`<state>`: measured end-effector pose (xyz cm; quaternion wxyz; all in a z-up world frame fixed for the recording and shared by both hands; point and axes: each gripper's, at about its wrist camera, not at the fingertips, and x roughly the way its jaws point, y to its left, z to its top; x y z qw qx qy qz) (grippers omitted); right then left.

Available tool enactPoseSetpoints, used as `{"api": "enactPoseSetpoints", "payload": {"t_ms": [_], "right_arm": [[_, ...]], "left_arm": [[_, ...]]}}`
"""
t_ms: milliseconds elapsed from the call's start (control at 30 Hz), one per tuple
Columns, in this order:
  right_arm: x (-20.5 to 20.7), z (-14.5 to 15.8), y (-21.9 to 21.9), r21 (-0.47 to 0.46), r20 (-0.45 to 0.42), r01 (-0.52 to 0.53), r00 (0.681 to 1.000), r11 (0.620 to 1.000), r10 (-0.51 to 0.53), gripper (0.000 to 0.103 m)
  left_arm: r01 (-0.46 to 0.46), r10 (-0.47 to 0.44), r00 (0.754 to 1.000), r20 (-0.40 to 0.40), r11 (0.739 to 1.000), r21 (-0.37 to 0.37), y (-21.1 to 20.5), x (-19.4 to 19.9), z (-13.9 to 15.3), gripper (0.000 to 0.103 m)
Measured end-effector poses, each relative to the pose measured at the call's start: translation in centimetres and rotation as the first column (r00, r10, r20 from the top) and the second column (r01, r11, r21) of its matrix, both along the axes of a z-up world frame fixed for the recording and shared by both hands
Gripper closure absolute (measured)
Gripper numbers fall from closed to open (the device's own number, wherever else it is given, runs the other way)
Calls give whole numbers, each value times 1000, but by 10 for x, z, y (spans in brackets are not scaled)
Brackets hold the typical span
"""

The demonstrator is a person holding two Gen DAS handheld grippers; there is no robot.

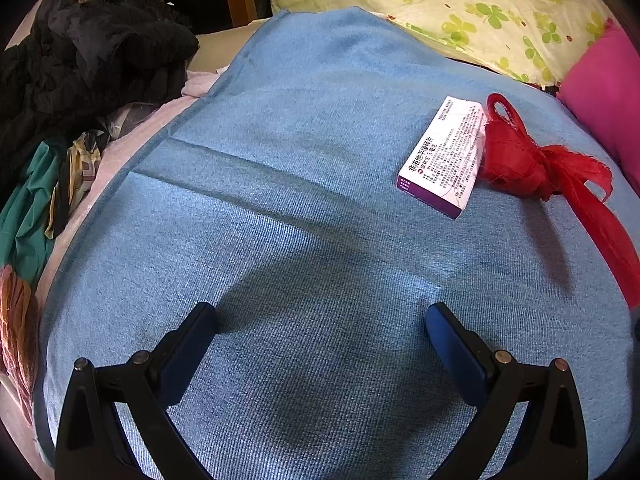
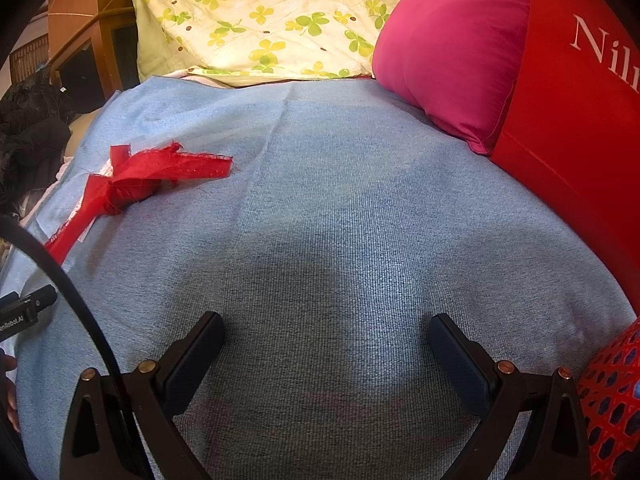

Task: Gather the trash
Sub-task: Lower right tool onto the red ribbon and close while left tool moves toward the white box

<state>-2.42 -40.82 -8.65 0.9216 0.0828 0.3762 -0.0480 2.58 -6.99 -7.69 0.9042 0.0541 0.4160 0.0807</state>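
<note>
Left gripper (image 1: 322, 320) is hanging wide open over the blue blanket (image 1: 288, 168), holding nothing. Right gripper (image 2: 326, 330) is also gaping wide, empty, above the same blanket. The medicine box (image 1: 442, 156) is lying flat ahead and to the right of the left gripper, long axis running away from it, tilted slightly right. The red ribbon (image 1: 520, 160) is touching the box's right side. In the right view the ribbon (image 2: 132, 184) is lying far ahead-left. A red bag (image 2: 568, 120) is standing at the right.
</note>
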Motion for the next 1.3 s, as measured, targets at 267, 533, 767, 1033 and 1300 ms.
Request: {"api": "enactPoseSetpoints", "payload": {"t_ms": [267, 533, 767, 1033, 1300], "right_arm": [[1, 0, 0, 12, -10, 38, 999, 999, -38, 0], [8, 5, 0, 35, -87, 89, 992, 995, -86, 0], [15, 7, 2, 45, -169, 108, 981, 993, -99, 0], [10, 63, 32, 202, 4, -67, 998, 977, 67, 0], [82, 72, 72, 416, -45, -101, 990, 904, 131, 0]], "left_arm": [[16, -18, 998, -57, 1000, -21, 6, 10, 2, 0], [24, -29, 999, -44, 994, -106, 25, 16, 16, 0], [-18, 21, 999, 43, 998, -61, 41, 16, 36, 0], [-60, 60, 991, 123, 998, -5, 51, 17, 57, 0], [-103, 100, 981, 164, 995, 13, 63, 17, 68, 0]]}}
